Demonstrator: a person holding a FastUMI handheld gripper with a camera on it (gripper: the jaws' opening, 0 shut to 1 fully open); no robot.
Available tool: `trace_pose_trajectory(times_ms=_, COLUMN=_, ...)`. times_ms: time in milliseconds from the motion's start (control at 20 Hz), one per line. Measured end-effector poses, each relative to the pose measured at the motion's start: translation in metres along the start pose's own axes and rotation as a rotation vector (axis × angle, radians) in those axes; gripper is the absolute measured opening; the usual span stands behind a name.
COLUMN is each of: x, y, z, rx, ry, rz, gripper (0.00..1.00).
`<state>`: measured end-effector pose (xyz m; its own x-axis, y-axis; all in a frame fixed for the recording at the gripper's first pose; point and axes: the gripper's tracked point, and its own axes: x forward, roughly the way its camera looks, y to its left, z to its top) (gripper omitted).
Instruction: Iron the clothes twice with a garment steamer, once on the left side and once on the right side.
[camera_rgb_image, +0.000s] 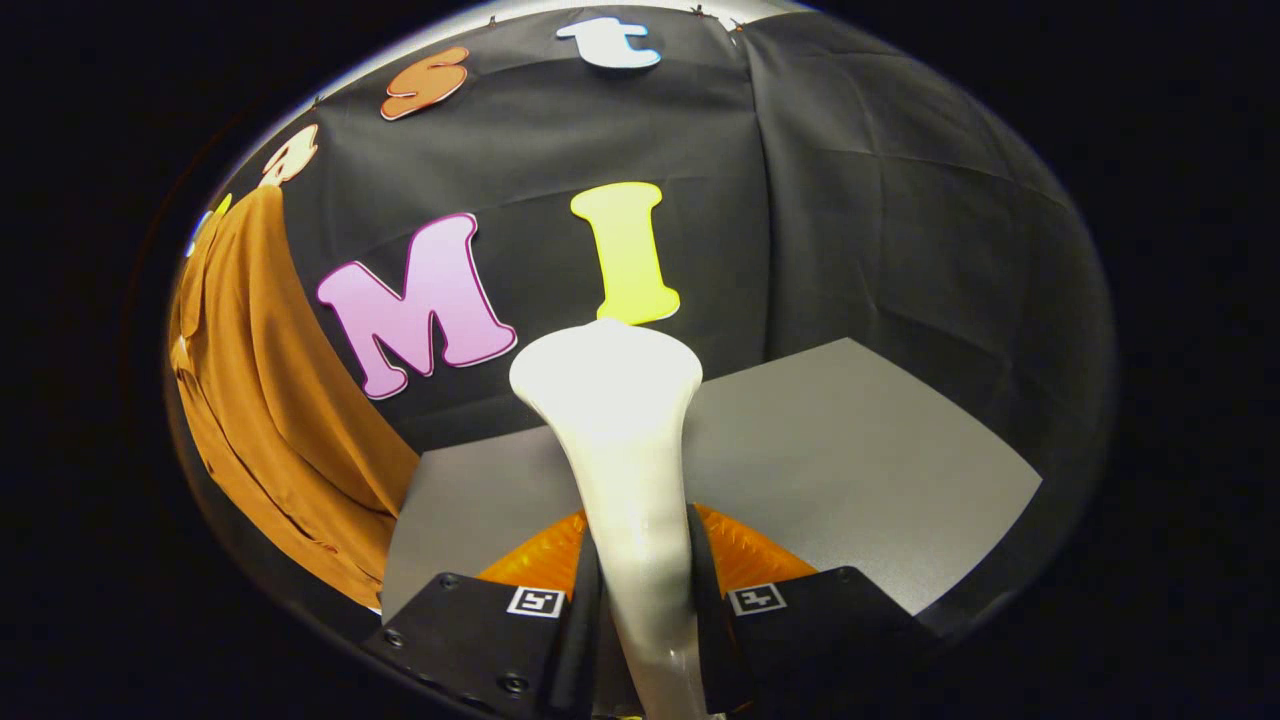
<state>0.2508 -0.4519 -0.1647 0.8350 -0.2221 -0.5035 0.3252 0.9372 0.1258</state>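
Note:
My gripper (640, 585) is shut on the white garment steamer (615, 420), with both black fingers pressing on its narrow neck. The steamer's wide head rises ahead of the fingers, above the grey table. Its translucent orange base (755, 555) shows behind the fingers on both sides. An orange-brown garment (265, 400) hangs against the booth wall far to the left of the steamer, well apart from the steamer head. Its lower edge drops past the table's left end.
A grey table top (850, 450) stretches beyond the fingers and off to the right. The black cloth wall stands close behind the table and wraps around on the right.

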Motion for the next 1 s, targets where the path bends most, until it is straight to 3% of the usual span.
trace_pose_trajectory(times_ms=400, x=-0.054, y=0.034, z=0.025, rx=-0.044, ry=-0.145, rz=-0.005, gripper=0.44)
trace_pose_trajectory(times_ms=1000, x=-0.118, y=0.199, z=0.025, rx=-0.119, ry=-0.304, rz=0.068, gripper=0.44)
